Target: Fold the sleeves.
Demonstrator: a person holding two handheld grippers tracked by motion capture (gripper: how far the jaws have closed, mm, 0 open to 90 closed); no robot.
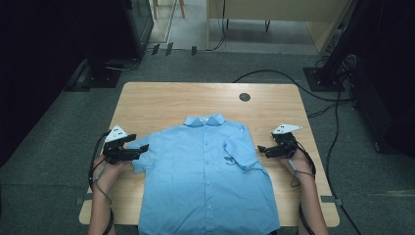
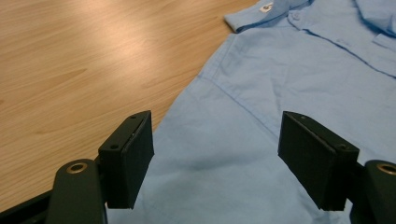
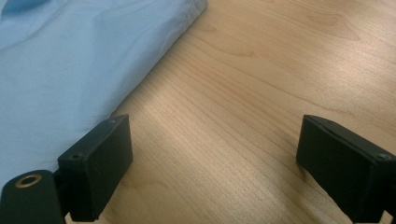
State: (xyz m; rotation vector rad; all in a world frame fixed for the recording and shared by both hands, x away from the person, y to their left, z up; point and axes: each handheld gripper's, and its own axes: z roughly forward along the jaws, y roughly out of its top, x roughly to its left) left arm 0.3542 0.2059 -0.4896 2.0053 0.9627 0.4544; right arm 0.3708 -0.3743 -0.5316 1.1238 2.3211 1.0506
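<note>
Light blue short-sleeved cotton shirt (image 1: 208, 171) lies flat, buttons up, in middle of pale wooden table (image 1: 161, 98). Left gripper (image 1: 141, 149) open over sleeve (nothing pinched). Right gripper (image 1: 262, 150) open beside shirt. Pinch sleeve edge, fold slowly inward.

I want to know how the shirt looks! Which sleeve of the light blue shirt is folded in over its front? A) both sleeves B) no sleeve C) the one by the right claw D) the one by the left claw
C: on the light blue button-up shirt, the sleeve nearer the right claw lies folded over the chest, while the sleeve near the left claw lies spread out flat.
</note>
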